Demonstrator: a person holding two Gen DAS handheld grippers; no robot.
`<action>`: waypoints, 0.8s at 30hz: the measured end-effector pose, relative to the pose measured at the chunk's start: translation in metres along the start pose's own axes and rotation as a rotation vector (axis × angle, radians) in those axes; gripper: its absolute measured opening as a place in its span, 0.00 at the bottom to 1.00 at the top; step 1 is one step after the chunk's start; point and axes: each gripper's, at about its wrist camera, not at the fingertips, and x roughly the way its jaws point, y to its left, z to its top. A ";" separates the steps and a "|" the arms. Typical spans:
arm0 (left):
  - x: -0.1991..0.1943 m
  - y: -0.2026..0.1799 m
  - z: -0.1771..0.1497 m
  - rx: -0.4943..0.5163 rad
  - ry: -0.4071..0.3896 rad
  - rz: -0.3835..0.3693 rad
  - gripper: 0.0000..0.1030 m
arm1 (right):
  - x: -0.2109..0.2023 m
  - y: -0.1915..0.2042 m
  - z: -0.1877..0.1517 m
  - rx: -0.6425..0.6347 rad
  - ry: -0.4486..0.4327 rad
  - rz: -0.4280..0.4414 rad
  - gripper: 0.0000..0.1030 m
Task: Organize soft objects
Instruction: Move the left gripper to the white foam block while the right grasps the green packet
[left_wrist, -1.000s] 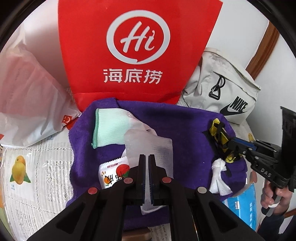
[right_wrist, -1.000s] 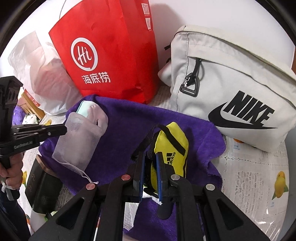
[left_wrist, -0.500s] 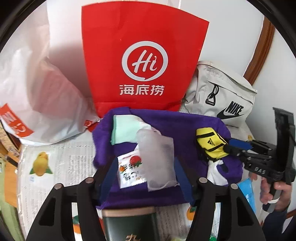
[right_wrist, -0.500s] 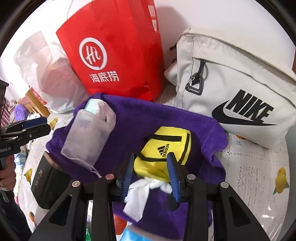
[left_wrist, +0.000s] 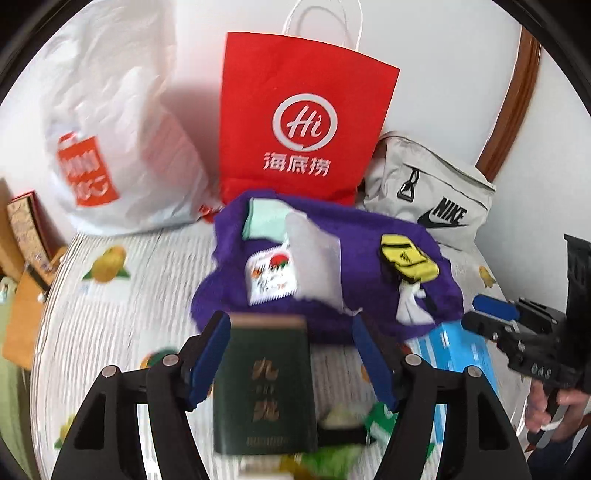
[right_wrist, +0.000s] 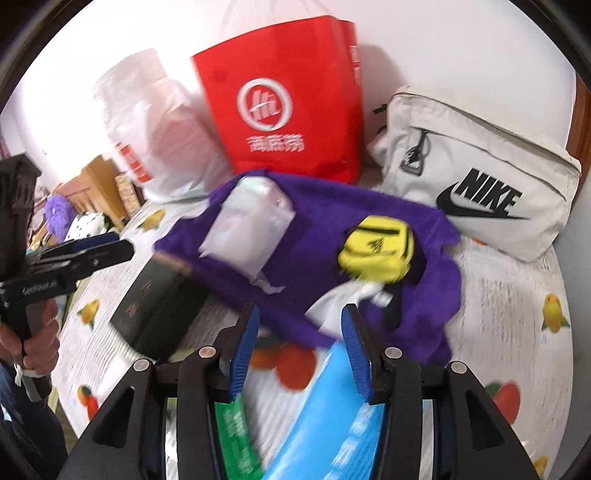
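Observation:
A purple towel (left_wrist: 351, 295) (right_wrist: 325, 221) lies on the table. On it are a mint cloth (left_wrist: 264, 218), a translucent white pouch (left_wrist: 314, 258) (right_wrist: 247, 229), a strawberry snack packet (left_wrist: 271, 277), a yellow Adidas pouch (left_wrist: 408, 262) (right_wrist: 376, 247) and a white tissue (left_wrist: 410, 306) (right_wrist: 343, 299). My left gripper (left_wrist: 289, 325) (right_wrist: 110, 247) hangs back from the towel's near edge, jaws opening and holding nothing. A dark green box (left_wrist: 266, 384) (right_wrist: 155, 306) lies under it, untouched by the pads. My right gripper (right_wrist: 300, 314) (left_wrist: 487, 314) is also opening and empty, short of the tissue.
A red paper bag (left_wrist: 303, 122) (right_wrist: 288, 99), a white plastic bag (left_wrist: 110, 140) and a grey Nike bag (left_wrist: 432, 195) (right_wrist: 476, 177) stand behind the towel against the wall. A blue pack (left_wrist: 454, 347) (right_wrist: 332, 406) lies near the front. The fruit-print tablecloth (left_wrist: 110, 295) is bare at left.
Both grippers opened and drew back and up from the towel. The left let go of the translucent pouch and the right let go of the yellow pouch; both now lie on the towel.

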 end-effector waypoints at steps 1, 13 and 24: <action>-0.003 0.001 -0.005 0.000 0.005 0.011 0.65 | -0.002 0.006 -0.006 -0.011 0.006 0.013 0.46; -0.023 0.029 -0.089 -0.046 0.103 0.042 0.65 | 0.014 0.072 -0.077 -0.121 0.140 0.051 0.48; -0.021 0.046 -0.128 -0.101 0.148 0.018 0.65 | 0.050 0.093 -0.097 -0.202 0.222 -0.102 0.51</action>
